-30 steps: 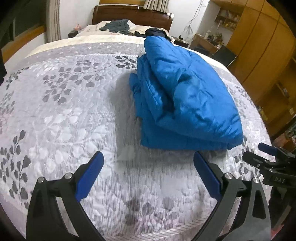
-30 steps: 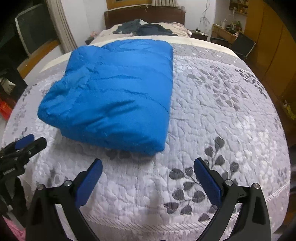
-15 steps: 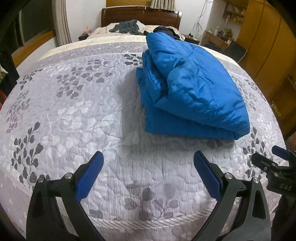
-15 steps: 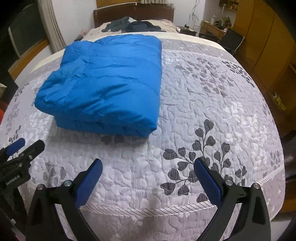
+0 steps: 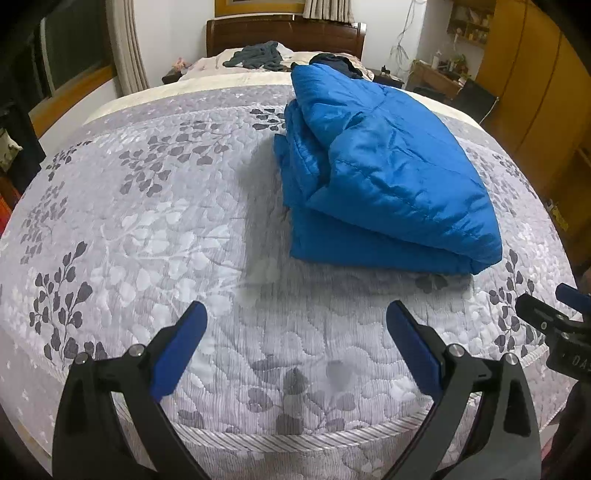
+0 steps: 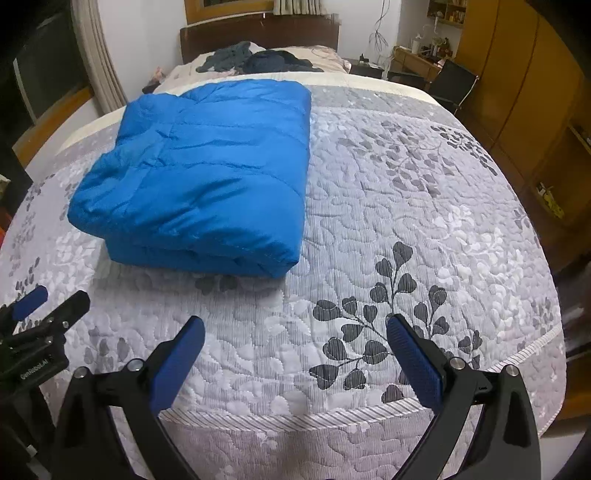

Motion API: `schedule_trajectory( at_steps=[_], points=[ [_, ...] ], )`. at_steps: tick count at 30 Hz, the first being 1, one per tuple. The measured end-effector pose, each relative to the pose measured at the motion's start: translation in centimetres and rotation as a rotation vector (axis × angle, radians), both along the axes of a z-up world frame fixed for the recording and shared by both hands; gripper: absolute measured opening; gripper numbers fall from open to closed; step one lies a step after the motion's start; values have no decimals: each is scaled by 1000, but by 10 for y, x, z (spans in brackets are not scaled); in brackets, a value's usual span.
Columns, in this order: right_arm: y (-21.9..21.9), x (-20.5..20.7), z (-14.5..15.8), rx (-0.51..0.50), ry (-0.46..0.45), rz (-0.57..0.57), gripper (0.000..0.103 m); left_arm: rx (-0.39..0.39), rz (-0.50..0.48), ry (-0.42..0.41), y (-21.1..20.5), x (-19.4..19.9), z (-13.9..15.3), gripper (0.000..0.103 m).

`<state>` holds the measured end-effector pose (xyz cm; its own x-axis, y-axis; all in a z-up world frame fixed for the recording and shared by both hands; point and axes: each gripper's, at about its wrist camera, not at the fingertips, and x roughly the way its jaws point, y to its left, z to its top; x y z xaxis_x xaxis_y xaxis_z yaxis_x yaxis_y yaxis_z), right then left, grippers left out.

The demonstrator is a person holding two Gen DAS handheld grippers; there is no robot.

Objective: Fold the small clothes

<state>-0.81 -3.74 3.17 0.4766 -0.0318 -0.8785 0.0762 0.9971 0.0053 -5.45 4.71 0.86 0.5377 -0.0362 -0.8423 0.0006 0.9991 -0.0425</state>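
both tongs are empty here. the left gripper (image 5: 295,332) has its blue-padded fingers spread wide, hanging over the near edge of the quilt (image 5: 155,221) and touching nothing. the right gripper (image 6: 295,347) is the same deal, jaws gaping and pointing up the bed, level and not tilted as far as i can tell. they sit side by side (each one pokes into the edge of the other's view). beyond them, well clear of the fingertips, the blue puffer jacket (image 6: 207,177) lies folded into a chunky rectangle on the grey leaf-print quilt, right of centre for the left camera and left of centre for the right one. farther back there's a pile of dark clothes (image 6: 258,59) by the wooden headboard (image 5: 284,33).
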Motion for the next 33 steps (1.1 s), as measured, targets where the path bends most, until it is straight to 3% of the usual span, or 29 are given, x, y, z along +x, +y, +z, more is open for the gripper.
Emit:
schedule_trajectory(
  at_steps=[33],
  points=[
    [-4, 6, -9, 16, 21, -4, 99, 22, -16, 0, -6, 2, 1, 97]
  ],
)
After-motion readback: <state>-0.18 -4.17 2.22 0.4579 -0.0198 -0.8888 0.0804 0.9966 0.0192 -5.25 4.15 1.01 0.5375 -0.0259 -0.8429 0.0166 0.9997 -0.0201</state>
